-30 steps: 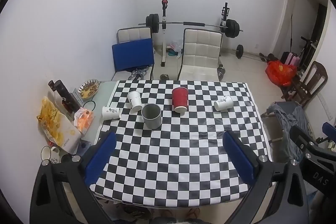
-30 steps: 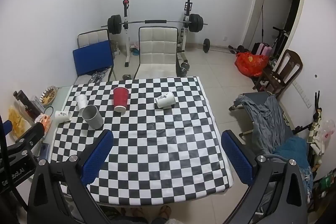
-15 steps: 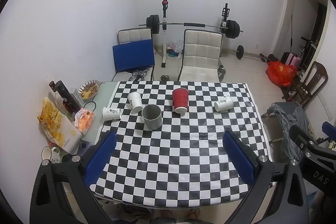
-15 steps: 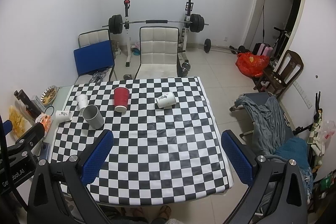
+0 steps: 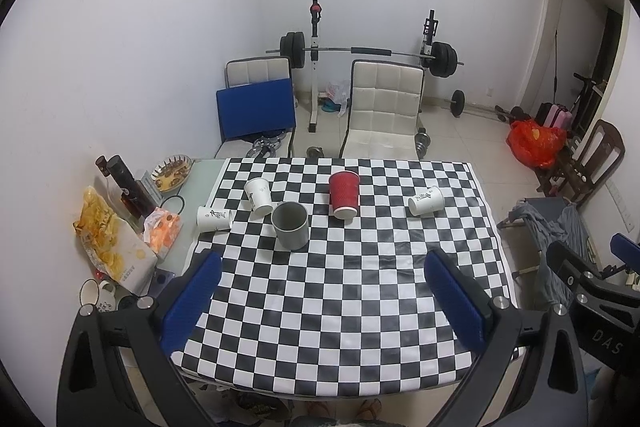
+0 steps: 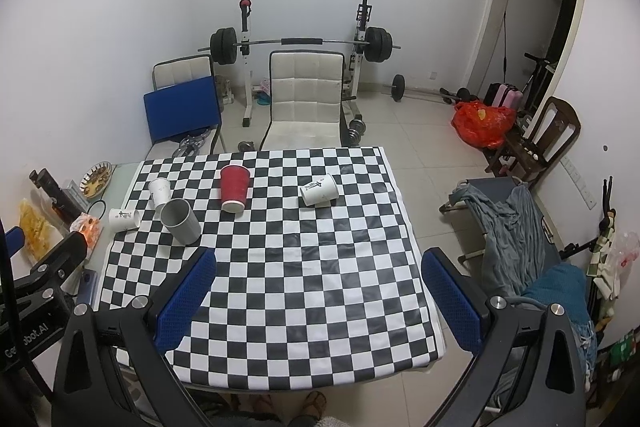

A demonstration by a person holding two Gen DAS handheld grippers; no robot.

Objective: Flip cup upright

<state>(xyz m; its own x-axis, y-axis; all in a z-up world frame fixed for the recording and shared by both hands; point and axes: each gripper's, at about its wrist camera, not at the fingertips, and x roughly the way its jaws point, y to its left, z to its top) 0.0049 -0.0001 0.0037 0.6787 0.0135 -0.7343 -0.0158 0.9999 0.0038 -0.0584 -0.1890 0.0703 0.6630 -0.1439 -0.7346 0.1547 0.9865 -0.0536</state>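
A checkered table (image 5: 340, 287) (image 6: 300, 267) holds several cups. A red cup (image 5: 344, 194) (image 6: 234, 187) stands upside down at the far middle. A grey cup (image 5: 291, 225) (image 6: 180, 221) stands upright. One white paper cup (image 5: 426, 201) (image 6: 319, 190) lies on its side at the right. Another white cup (image 5: 259, 195) (image 6: 160, 191) sits tilted behind the grey cup, and a third (image 5: 214, 219) (image 6: 124, 219) lies on its side at the left edge. My left gripper (image 5: 324, 299) and right gripper (image 6: 320, 299) are open and empty, high above the near edge.
Snack bags (image 5: 108, 247), dark bottles (image 5: 128, 187) and a bowl (image 5: 172, 171) crowd a side surface left of the table. Chairs (image 5: 380, 111) and a barbell rack (image 5: 372, 51) stand behind. A cot with clothes (image 6: 516, 227) stands at the right.
Both views have shifted very slightly; the cups have not moved and both grippers stay open.
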